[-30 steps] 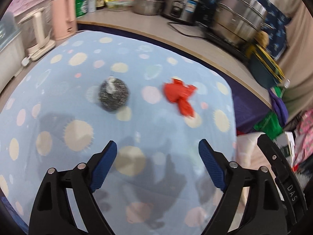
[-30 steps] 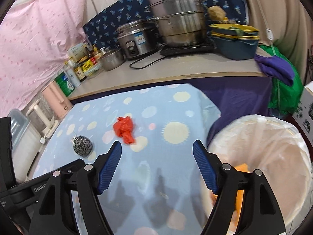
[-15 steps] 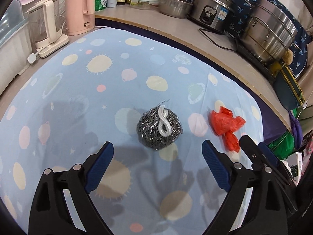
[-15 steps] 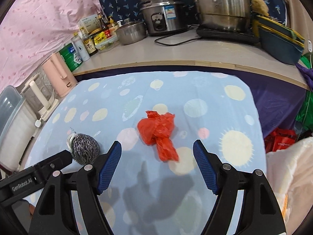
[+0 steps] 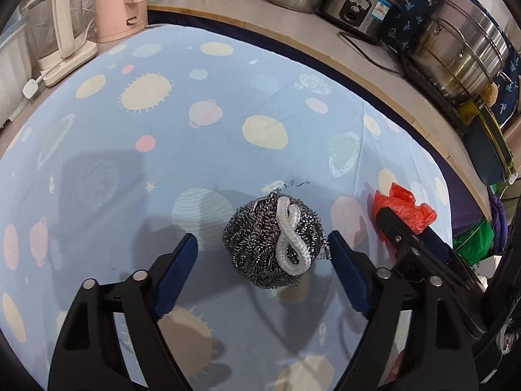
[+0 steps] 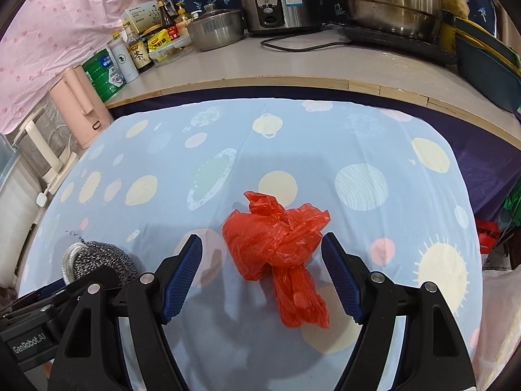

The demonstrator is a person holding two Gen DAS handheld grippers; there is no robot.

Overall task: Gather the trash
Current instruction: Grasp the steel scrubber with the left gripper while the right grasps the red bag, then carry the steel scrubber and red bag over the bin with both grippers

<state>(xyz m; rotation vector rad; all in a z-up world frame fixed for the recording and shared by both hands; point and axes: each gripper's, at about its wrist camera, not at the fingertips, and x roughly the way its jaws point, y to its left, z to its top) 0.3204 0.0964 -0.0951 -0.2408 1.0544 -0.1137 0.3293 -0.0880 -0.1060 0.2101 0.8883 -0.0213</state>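
A steel wool scrubber (image 5: 275,242) with a white loop lies on the blue spotted tablecloth (image 5: 162,150). My left gripper (image 5: 262,244) is open, its jaws on either side of the scrubber without touching it. A crumpled red plastic bag (image 6: 276,244) lies on the cloth to the right. My right gripper (image 6: 260,247) is open, its jaws on either side of the bag. The bag also shows in the left wrist view (image 5: 403,208), partly behind the right gripper's arm. The scrubber shows at the lower left of the right wrist view (image 6: 97,260).
A wooden counter (image 6: 325,65) behind the table holds a rice cooker (image 6: 280,0), steel pots (image 6: 390,0), bottles and a pink kettle (image 6: 81,104). A white-lined trash bin's edge (image 6: 501,309) shows at the far right. A white jug kettle (image 5: 62,29) stands at the left.
Both grippers have moved forward and down toward the table. The scrubber now lies between the left jaws and the red bag between the right jaws. Both stay open.
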